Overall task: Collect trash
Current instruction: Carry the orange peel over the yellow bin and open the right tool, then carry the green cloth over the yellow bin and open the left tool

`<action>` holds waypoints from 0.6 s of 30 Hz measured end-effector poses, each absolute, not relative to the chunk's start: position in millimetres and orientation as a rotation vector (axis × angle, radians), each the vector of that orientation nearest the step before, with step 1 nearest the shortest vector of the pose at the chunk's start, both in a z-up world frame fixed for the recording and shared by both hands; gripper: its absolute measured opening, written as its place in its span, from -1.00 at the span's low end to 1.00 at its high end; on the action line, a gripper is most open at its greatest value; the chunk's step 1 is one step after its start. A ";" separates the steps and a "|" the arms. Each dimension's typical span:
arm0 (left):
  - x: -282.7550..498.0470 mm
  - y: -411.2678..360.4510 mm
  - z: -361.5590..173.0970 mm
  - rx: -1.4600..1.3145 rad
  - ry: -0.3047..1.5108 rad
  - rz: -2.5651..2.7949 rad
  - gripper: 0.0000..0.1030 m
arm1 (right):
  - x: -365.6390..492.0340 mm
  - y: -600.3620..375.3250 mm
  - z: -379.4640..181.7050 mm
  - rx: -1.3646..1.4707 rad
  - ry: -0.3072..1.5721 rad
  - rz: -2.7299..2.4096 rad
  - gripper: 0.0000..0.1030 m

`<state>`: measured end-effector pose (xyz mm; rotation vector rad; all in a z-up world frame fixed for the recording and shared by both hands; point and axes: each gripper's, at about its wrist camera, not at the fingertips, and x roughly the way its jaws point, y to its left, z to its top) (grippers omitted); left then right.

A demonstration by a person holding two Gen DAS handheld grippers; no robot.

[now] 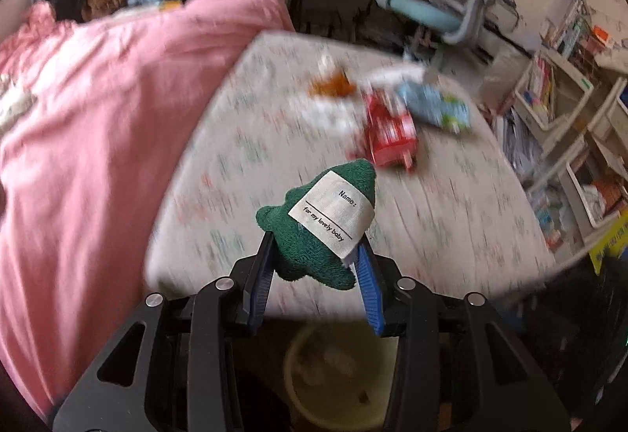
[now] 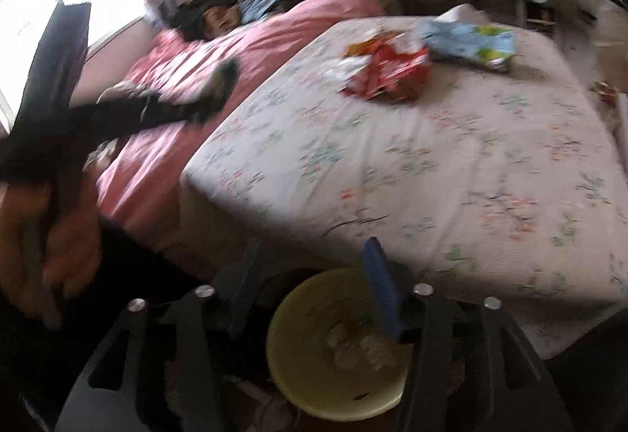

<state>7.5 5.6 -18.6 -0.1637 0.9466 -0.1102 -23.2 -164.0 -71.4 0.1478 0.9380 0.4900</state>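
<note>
Two tongs are in play: the left tongs (image 1: 314, 255) are clamped on a green terry cloth (image 1: 314, 235) (labelled), while the right tongs (image 2: 310, 275) stand open and empty above the yellow bin (image 2: 337, 353). A drop is judged in hand; next, the wrappers (image 2: 388, 72) far ahead on the bed (image 2: 431, 165) must be fetched.

One readable label
A white tag (image 1: 332, 211) on the green cloth (image 1: 314, 235) reads "Name:" above a ruled line, then "for my lovely baby". The wrappers' print is blurred.
</note>
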 end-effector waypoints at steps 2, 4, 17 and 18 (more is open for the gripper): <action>-11.1 -2.8 -36.6 -0.183 1.018 -0.139 -0.20 | -22.9 -172.1 -72.4 0.162 0.916 0.419 0.33; -29.4 -13.4 -57.4 -0.188 1.105 -0.174 -0.11 | -21.3 -177.3 -71.4 0.173 0.903 0.374 0.39; -57.6 -5.8 -49.1 -0.197 0.997 -0.089 0.53 | -19.4 -174.4 -75.0 0.145 0.869 0.300 0.58; -57.8 -3.8 -45.7 -0.197 0.977 -0.078 0.55 | -19.2 -172.8 -76.0 0.141 0.870 0.300 0.58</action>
